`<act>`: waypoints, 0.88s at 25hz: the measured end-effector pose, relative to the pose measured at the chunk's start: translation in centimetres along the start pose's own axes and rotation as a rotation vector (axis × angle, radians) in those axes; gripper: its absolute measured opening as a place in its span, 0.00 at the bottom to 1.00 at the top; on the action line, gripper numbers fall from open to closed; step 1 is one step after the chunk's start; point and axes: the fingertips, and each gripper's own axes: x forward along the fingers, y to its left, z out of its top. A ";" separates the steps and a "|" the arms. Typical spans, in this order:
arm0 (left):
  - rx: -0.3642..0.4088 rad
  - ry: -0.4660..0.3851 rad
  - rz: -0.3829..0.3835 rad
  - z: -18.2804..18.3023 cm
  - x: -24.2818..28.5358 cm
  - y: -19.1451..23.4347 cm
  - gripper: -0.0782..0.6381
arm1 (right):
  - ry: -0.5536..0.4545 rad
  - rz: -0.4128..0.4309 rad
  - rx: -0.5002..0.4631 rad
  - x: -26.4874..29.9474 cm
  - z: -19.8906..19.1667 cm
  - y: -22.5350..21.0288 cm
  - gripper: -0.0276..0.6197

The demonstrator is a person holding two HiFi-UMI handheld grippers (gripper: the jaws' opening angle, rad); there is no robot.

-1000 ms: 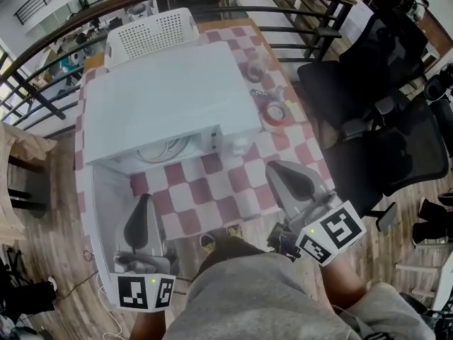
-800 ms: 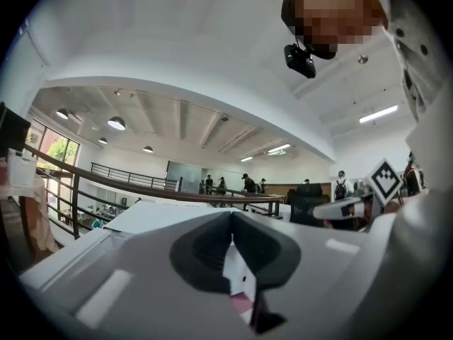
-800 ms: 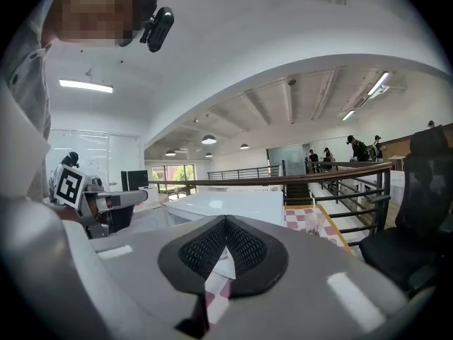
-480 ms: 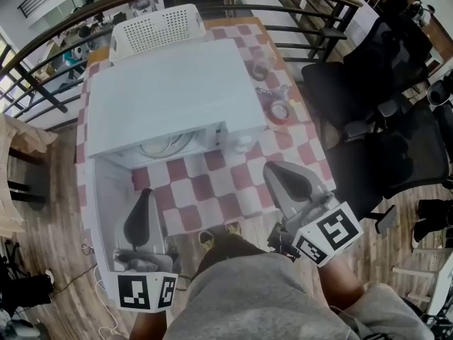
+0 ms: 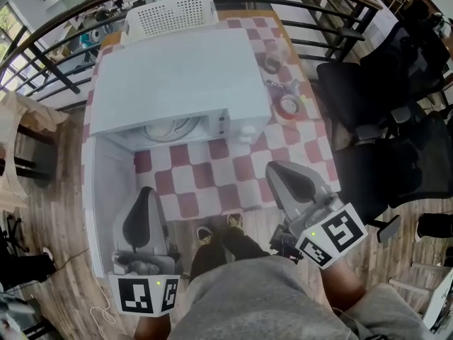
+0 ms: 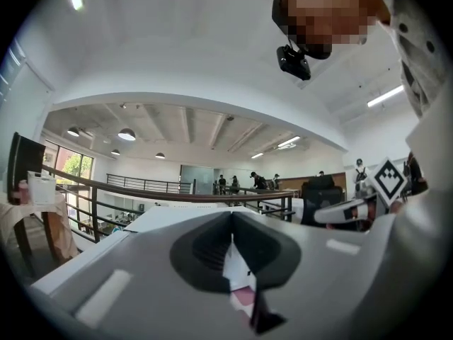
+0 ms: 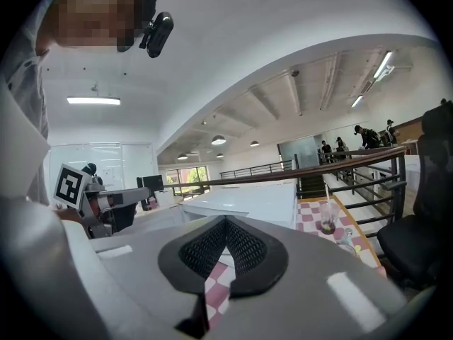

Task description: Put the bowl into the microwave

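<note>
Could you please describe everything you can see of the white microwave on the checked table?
The white box-shaped microwave stands on the red-and-white checked tablecloth, its plain flat top facing the head camera. Its door hangs wide open, hinged at its left side and swung out toward the person. Inside the cavity lies something round and white, bowl or turntable I cannot tell.

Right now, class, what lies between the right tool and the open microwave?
Only bare red-and-white checked tablecloth: nothing stands on that stretch between the right tool and the microwave. The head view shows it.
</note>
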 end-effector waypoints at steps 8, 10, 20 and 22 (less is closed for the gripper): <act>-0.018 0.017 0.005 -0.5 -2.9 -1.2 0.12 | 0.004 0.008 0.013 -2.3 -1.4 1.7 0.04; -0.016 0.012 -0.002 -0.4 -4.5 -1.4 0.12 | 0.000 0.003 0.011 -3.1 -1.6 2.9 0.04; -0.030 -0.026 -0.034 -0.4 -17.6 -1.8 0.12 | 0.005 -0.018 -0.036 -10.3 -4.8 13.1 0.04; -0.029 -0.038 -0.038 -0.4 -20.0 -2.0 0.12 | 0.008 -0.020 -0.049 -12.0 -5.4 15.0 0.04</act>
